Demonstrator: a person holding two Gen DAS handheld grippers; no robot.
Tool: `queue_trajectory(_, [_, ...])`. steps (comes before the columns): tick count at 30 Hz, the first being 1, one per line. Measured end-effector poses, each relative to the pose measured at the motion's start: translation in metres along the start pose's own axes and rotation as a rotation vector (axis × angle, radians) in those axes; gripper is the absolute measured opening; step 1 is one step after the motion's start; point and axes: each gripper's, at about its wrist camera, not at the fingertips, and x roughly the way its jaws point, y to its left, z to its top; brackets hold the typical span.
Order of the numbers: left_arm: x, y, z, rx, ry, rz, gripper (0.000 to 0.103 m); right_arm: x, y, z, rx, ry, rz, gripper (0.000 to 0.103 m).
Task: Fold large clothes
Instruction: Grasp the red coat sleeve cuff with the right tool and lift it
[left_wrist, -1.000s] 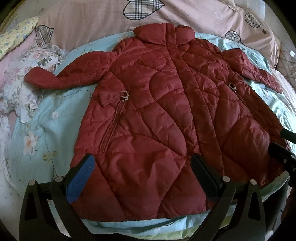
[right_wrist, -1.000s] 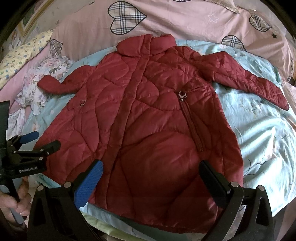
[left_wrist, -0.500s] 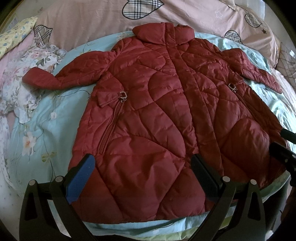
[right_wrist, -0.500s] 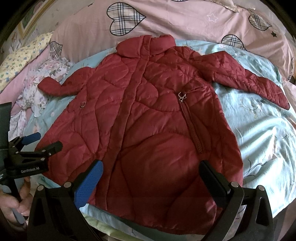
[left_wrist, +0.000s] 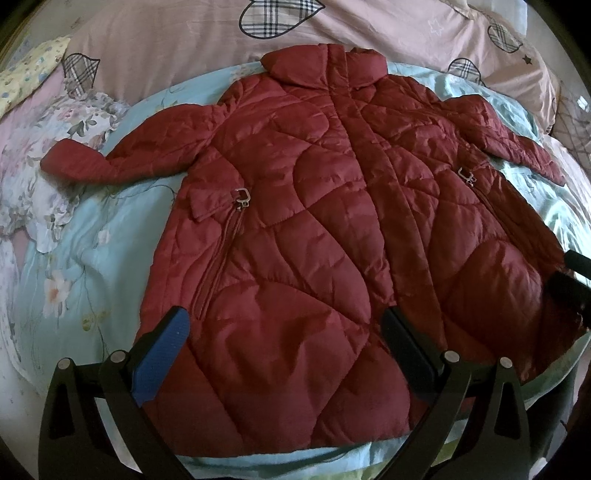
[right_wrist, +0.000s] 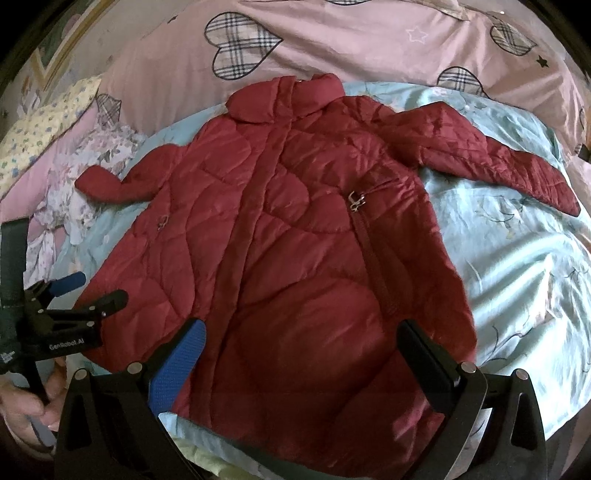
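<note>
Little has shifted since earlier: we find the red quilted coat (left_wrist: 314, 229) flat and unfolded on the bed (right_wrist: 517, 266); left claw (left_wrist: 284, 350) and right claw (right_wrist: 303, 354) spread, empty; all folds remain.

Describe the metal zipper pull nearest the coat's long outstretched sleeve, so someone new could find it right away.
Start at the dark red quilted coat spread front-up on the pale blue floral sheet. Follow the sleeve that stretches far out toward the sheet's open side back to the body. There, atop a slanted pocket zipper, sits the silver pull, larger in the right wrist view than its twin.
</note>
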Motion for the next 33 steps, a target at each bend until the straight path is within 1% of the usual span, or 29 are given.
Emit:
queue_trajectory(4, [0.003, 0.005, 0.006, -0.026, -0.024, -0.042, 0.103, 0.001, -0.024, 0.009, 0.043, -0.029, 0.006, 0.103])
queue_trajectory(6, [0.007, 0.009, 0.01, -0.036, -0.028, -0.048, 0.103, 0.002, -0.039, 0.014, 0.076, -0.019, -0.004, 0.103])
queue_trajectory(7, [0.009, 0.01, 0.012, -0.031, -0.032, -0.026, 0.103, 0.002, -0.051, 0.018, 0.101, -0.03, -0.01, 0.103])
queue_trajectory(9, [0.012, 0.014, 0.018, -0.045, -0.039, -0.026, 0.103, -0.002, -0.073, 0.025, 0.139, -0.078, -0.019, 0.103])
queue_trajectory(11, [0.017, 0.018, 0.024, -0.04, -0.04, 0.016, 0.103, -0.005, -0.099, 0.032, 0.199, -0.112, -0.017, 0.103])
queue_trajectory(12, [0.019, 0.02, 0.027, -0.031, -0.038, 0.045, 0.103, -0.002, -0.11, 0.033, 0.237, -0.101, -0.004, 0.103])
queue_trajectory(14, [0.023, 0.023, 0.032, -0.033, -0.037, 0.067, 0.103, 0.003, -0.138, 0.038, 0.323, -0.099, 0.013, 0.103])
queue_trajectory(15, [0.026, 0.025, 0.034, -0.038, -0.037, 0.065, 0.103, 0.007, -0.148, 0.04, 0.35, -0.091, 0.009, 0.103])
queue_trajectory(18, [0.033, 0.032, 0.042, -0.066, -0.039, 0.05, 0.103, 0.012, -0.184, 0.047, 0.411, -0.113, -0.032, 0.103])
queue_trajectory(19, [0.035, 0.034, 0.044, -0.081, -0.043, 0.03, 0.103, 0.012, -0.195, 0.05, 0.429, -0.123, -0.041, 0.102])
queue_trajectory(23, [0.045, 0.04, 0.052, -0.114, -0.034, 0.022, 0.103, 0.018, -0.243, 0.055, 0.535, -0.164, -0.035, 0.102])
queue_trajectory(26, [0.051, 0.043, 0.056, -0.137, -0.033, 0.01, 0.103, 0.029, -0.28, 0.06, 0.617, -0.186, -0.035, 0.095])
queue_trajectory(28, [0.055, 0.043, 0.059, -0.145, -0.031, 0.001, 0.103, 0.04, -0.302, 0.061, 0.664, -0.18, -0.037, 0.091])
queue_trajectory(30, [0.058, 0.041, 0.061, -0.145, -0.029, -0.005, 0.103, 0.049, -0.318, 0.063, 0.691, -0.169, -0.062, 0.076])
queue_trajectory(32, [0.06, 0.04, 0.062, -0.142, -0.031, -0.006, 0.103, 0.058, -0.333, 0.065, 0.721, -0.176, -0.058, 0.07])
queue_trajectory(33, [0.061, 0.039, 0.063, -0.14, -0.029, -0.006, 0.103, 0.061, -0.337, 0.065, 0.73, -0.179, -0.055, 0.069])
